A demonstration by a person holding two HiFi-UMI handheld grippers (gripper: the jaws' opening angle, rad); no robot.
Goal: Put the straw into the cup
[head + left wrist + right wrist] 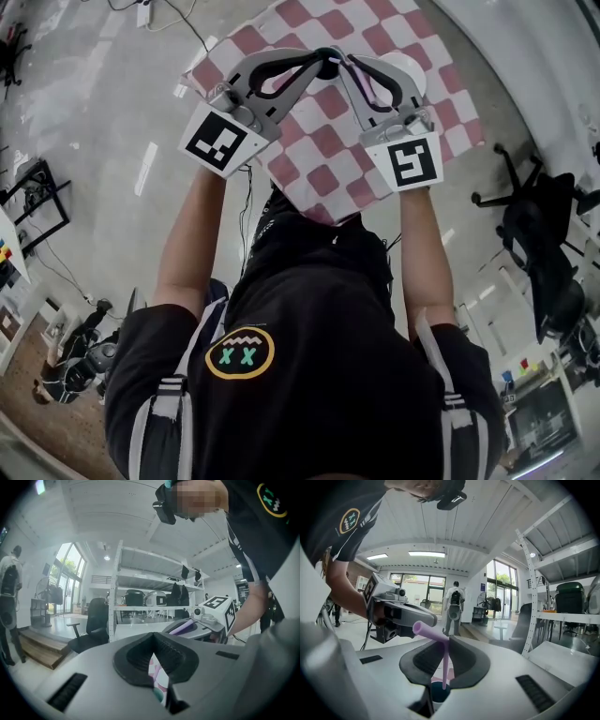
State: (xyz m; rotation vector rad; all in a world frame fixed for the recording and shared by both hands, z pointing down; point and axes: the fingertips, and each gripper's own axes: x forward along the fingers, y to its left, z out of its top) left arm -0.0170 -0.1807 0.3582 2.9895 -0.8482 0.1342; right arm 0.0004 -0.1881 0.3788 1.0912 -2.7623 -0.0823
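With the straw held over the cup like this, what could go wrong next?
1. The straw tip hangs near the cup rim; lowered off-centre, it could catch there and bend.
2. The left gripper pinches only a thin patterned wall, likely the cup's; it may crumple or slip.

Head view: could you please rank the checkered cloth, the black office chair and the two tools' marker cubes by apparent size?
1. Checkered cloth.
2. Black office chair.
3. Marker cubes, left and right: alike, and nearer the camera, so unranked.
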